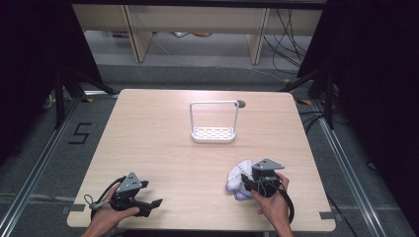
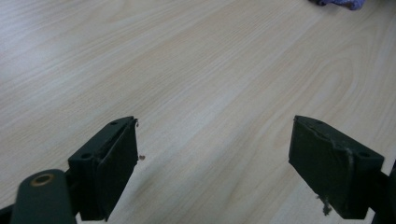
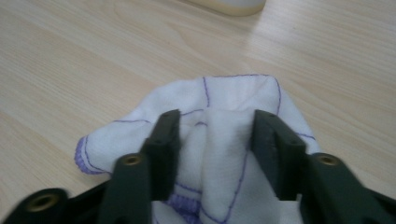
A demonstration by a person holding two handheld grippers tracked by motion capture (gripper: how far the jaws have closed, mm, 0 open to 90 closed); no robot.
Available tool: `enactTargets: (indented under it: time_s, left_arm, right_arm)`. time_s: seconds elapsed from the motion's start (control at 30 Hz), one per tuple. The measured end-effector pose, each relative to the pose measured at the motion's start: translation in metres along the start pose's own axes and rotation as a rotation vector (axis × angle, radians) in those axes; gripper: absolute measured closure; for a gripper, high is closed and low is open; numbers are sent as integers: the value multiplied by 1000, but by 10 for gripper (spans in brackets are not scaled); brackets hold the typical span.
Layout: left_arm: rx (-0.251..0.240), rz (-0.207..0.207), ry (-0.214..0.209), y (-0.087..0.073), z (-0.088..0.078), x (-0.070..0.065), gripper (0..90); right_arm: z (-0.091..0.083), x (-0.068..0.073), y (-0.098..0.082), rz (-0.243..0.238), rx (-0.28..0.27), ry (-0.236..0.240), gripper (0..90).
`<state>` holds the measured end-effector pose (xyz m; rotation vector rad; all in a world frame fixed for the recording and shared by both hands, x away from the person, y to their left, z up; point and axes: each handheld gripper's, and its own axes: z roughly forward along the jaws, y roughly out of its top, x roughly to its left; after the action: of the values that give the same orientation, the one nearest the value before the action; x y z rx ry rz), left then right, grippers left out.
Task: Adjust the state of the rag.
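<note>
- our right gripper (image 3: 212,140) reaches low over the cloth (image 3: 233,100) near the table's (image 1: 163,143) right front, jaws half closed around a raised fold; we cannot tell if they pinch.
- left gripper (image 2: 215,154) rests wide open, holding nothing.
- cloth's near edge is hidden.
- rack (image 1: 213,133) stands well apart.

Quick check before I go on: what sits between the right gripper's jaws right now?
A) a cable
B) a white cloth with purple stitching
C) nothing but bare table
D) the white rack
B: in the right gripper view, the cloth bunches up between the right gripper's two jaws.
</note>
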<state>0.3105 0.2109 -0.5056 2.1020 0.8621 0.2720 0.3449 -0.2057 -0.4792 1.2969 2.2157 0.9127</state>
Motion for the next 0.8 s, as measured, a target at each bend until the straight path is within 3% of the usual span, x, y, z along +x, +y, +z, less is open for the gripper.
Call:
enactTargets:
  time_s: [0.03, 0.07, 0.13, 0.17, 0.2, 0.27, 0.3, 0.33, 0.4, 0.43, 0.47, 0.5, 0.63, 0.7, 0.77, 0.8]
  left_arm:
    - [-25, -20, -2, 0, 2, -2, 150]
    - [-34, -19, 0, 1, 3, -3, 150]
    - [-44, -22, -6, 5, 6, -5, 155]
    - [-56, -32, -16, 8, 9, -8, 158]
    - [-67, -32, -25, 11, 12, -11, 158]
    - [-72, -11, -30, 19, 20, -19, 178]
    - [-66, 10, -45, 25, 28, -24, 178]
    - [-80, 6, -64, 28, 34, -29, 192]
    - [-66, 36, -106, 40, 49, -39, 223]
    - [-46, 68, -112, 48, 57, -45, 223]
    - [-62, 72, -139, 54, 66, -52, 232]
    - [-55, 109, -165, 61, 74, -57, 247]
    - [-65, 155, -196, 83, 99, -78, 282]
    - [-70, 156, -212, 93, 113, -87, 308]
    - [-72, 184, -216, 100, 125, -94, 338]
    - [-65, 200, -214, 106, 137, -101, 342]
  right_arm:
    - [-4, -5, 0, -1, -9, 11, 695]
    - [-4, -5, 0, -1, -9, 11, 695]
    - [-11, -9, 1, 17, -51, 28, 777]
    - [-20, -15, 2, -19, -86, 9, 806]
    - [-20, -15, 2, -19, -86, 9, 806]
    - [-28, -19, 3, 5, -98, 11, 817]
    - [-28, -21, 2, -5, -117, 6, 819]
    - [-31, -21, 2, 21, -106, 7, 821]
    - [-30, -24, 1, 6, -124, 12, 823]
    - [-30, -25, 1, 4, -122, 9, 824]
    - [-30, -25, 1, 8, -124, 14, 824]
    - [-31, -25, 1, 18, -117, 23, 824]
    - [-32, -27, 1, 21, -129, 19, 825]
    - [-33, -29, 1, 22, -137, 22, 825]
    - [-35, -28, 0, 63, -129, 31, 826]
    - [-35, -32, 0, 23, -147, 23, 826]
